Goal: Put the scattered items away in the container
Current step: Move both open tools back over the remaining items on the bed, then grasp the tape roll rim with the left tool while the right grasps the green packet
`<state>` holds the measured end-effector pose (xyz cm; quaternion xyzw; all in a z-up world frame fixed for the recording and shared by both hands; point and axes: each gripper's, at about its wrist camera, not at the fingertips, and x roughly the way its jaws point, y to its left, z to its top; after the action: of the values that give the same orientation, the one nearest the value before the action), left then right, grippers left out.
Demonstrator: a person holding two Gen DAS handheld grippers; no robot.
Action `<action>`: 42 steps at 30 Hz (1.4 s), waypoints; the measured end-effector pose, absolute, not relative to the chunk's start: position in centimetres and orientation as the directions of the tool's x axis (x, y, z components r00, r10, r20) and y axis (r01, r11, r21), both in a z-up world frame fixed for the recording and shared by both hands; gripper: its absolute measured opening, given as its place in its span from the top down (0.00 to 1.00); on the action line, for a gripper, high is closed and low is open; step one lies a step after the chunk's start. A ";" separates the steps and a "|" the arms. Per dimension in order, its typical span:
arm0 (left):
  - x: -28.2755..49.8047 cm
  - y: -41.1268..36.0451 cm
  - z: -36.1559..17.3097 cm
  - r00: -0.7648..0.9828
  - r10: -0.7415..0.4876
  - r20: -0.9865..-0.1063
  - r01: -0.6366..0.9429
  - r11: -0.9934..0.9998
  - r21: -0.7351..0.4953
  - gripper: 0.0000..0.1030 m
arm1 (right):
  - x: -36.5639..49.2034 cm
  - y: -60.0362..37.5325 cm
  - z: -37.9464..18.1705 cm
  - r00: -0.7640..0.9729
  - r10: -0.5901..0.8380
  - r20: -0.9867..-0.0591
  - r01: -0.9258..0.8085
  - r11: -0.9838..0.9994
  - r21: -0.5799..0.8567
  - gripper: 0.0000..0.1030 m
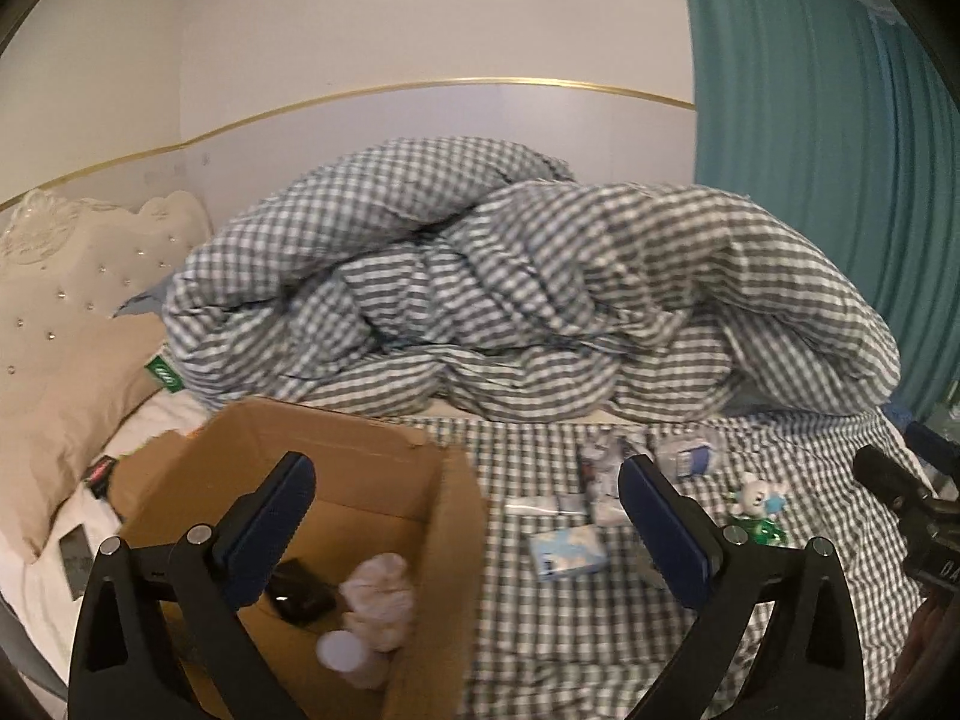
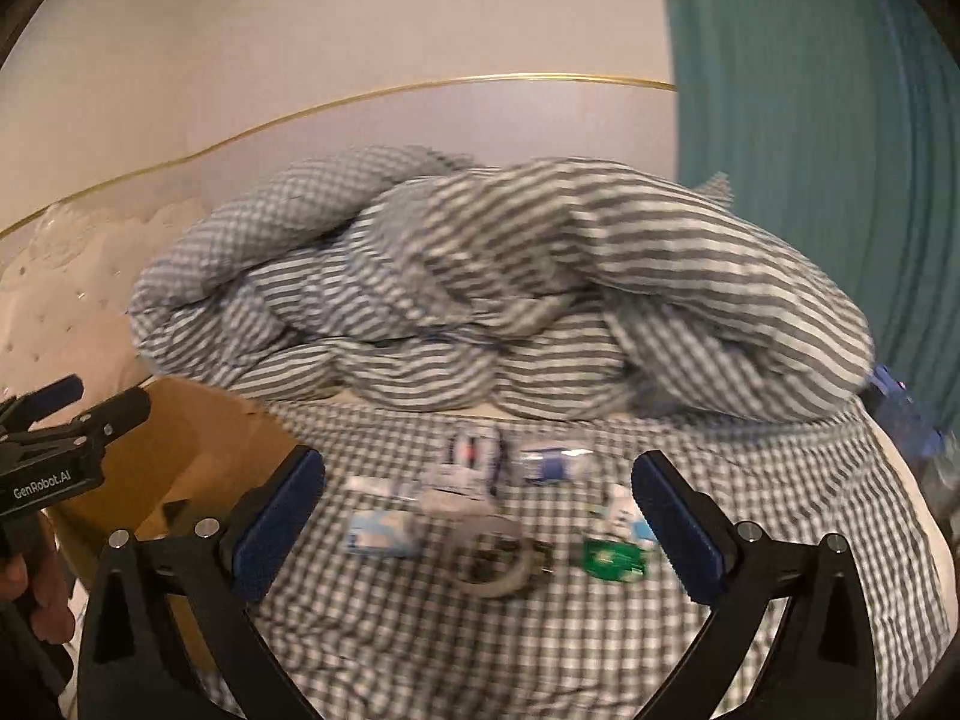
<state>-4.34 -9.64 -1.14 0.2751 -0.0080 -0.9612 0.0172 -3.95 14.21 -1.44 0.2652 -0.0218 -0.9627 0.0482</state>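
An open cardboard box (image 1: 444, 516) stands on the checked bed sheet at the left; it also shows in the right wrist view (image 2: 198, 444). Inside lie a black object (image 1: 300, 591), a pale plush toy (image 1: 378, 594) and a white cup (image 1: 342, 651). My left gripper (image 1: 468, 516) is open and empty over the box's right edge. My right gripper (image 2: 480, 510) is open and empty above scattered items: a light blue tissue pack (image 2: 381, 534), a clear tape roll (image 2: 492, 561), a green and white toy (image 2: 612, 552), a blue and white packet (image 2: 552, 462) and a small carton (image 2: 471, 456).
A bunched checked duvet (image 1: 510, 288) lies across the bed behind the items. A beige pillow (image 1: 66, 396) and tufted headboard are at the left. A teal curtain (image 1: 840, 150) hangs at the right. The bed's right edge drops off near the toy.
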 end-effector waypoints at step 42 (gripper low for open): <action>-17.4 5.2 -21.1 -0.616 0.072 -0.784 -0.152 -0.988 0.028 0.06 | -11.7 25.7 -16.3 -0.682 -0.006 -0.732 -0.065 -0.996 0.069 0.00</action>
<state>-17.38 5.24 -21.09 0.4337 -0.0461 -0.8977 -0.0626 -11.65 25.74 -16.27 0.3987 -0.0445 -0.9159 -0.0161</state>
